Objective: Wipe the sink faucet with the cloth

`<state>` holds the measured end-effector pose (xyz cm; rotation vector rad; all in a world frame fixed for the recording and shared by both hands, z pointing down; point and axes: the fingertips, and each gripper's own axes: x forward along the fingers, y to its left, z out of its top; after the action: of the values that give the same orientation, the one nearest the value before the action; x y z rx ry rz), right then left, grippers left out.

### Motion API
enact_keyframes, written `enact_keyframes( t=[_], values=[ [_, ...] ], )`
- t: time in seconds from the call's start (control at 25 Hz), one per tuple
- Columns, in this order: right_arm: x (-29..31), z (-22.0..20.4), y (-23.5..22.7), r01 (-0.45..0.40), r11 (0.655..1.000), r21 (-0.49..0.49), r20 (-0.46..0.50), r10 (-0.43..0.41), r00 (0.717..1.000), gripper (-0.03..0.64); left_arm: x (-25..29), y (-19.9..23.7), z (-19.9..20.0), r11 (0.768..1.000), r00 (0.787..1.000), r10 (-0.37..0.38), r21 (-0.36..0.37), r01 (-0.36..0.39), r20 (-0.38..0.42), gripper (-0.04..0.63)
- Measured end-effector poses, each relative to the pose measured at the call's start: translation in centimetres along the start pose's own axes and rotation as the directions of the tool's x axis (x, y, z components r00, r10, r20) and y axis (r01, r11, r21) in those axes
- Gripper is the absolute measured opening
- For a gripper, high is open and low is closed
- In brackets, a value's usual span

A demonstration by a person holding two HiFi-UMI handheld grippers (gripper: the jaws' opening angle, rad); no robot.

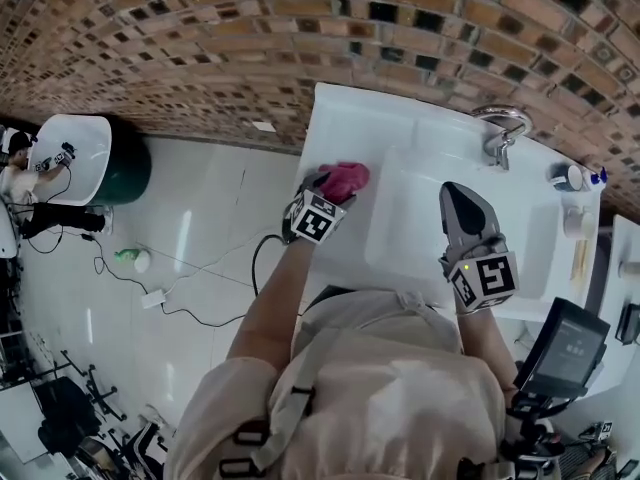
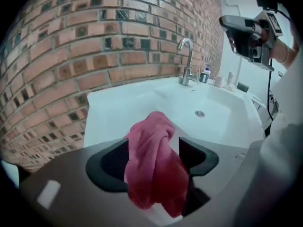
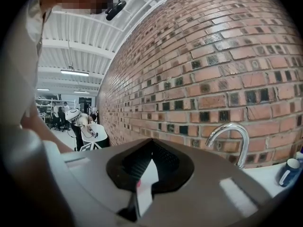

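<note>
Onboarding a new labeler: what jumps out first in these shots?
The pink cloth bunched in the left claw, over the left rim of the white sink. Then the curved chrome faucet at the back, against the brick wall, with the empty right claw shut over the sink.

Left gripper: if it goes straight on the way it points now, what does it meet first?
Probably the white sink, near its left rim; the pink cloth in the left gripper would touch first. The faucet stands further right.
</note>
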<state>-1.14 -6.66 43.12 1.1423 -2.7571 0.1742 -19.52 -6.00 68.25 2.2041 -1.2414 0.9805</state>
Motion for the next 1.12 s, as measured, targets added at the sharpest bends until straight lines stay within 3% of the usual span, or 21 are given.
enact_keyframes(
  t=[0.12,0.2,0.32,0.64,0.8,0.92,1.0,1.12],
  values=[
    [-0.2,0.0,-0.7,0.015,1.0,-0.001,0.001,-0.015,1.0,-0.006,0.9,0.0,-1.4,0.999,0.997,-0.003,0.035,0.006,-0.071,0.322],
    [-0.3,-0.1,-1.1,0.02,1.0,-0.001,0.001,-0.02,1.0,-0.006,1.3,-0.4,-1.8,0.996,0.995,-0.003,0.083,0.012,-0.102,0.252],
    [-0.3,0.0,-1.6,0.021,1.0,-0.008,0.01,-0.021,1.0,-0.006,2.0,-1.0,-2.0,0.999,0.995,-0.031,0.032,0.034,-0.099,0.146],
    [-0.2,0.6,-2.6,0.026,1.0,-0.01,0.022,-0.026,0.999,-0.006,2.0,-1.2,-1.5,0.998,0.993,-0.057,-0.003,0.057,-0.1,0.071],
    [-0.4,1.1,-3.4,0.036,0.999,-0.014,0.038,-0.035,0.999,-0.006,0.4,-0.8,2.6,0.999,0.999,-0.054,-0.009,0.053,-0.005,0.066],
    [-0.7,1.5,-4.1,0.054,0.998,-0.008,0.048,-0.054,0.997,-0.006,-1.3,-0.4,7.6,0.999,0.993,-0.041,0.006,0.04,0.111,0.066],
    [-0.9,1.8,-4.5,0.066,0.998,-0.007,0.054,-0.065,0.996,-0.006,-2.9,-0.9,11.9,0.998,0.974,-0.056,0.037,0.049,0.218,0.066],
    [-1.4,2.2,-5.1,0.085,0.996,-0.01,0.068,-0.084,0.994,-0.006,-5.6,-3.2,18.7,0.991,0.918,-0.115,0.102,0.082,0.379,0.067]
  ],
)
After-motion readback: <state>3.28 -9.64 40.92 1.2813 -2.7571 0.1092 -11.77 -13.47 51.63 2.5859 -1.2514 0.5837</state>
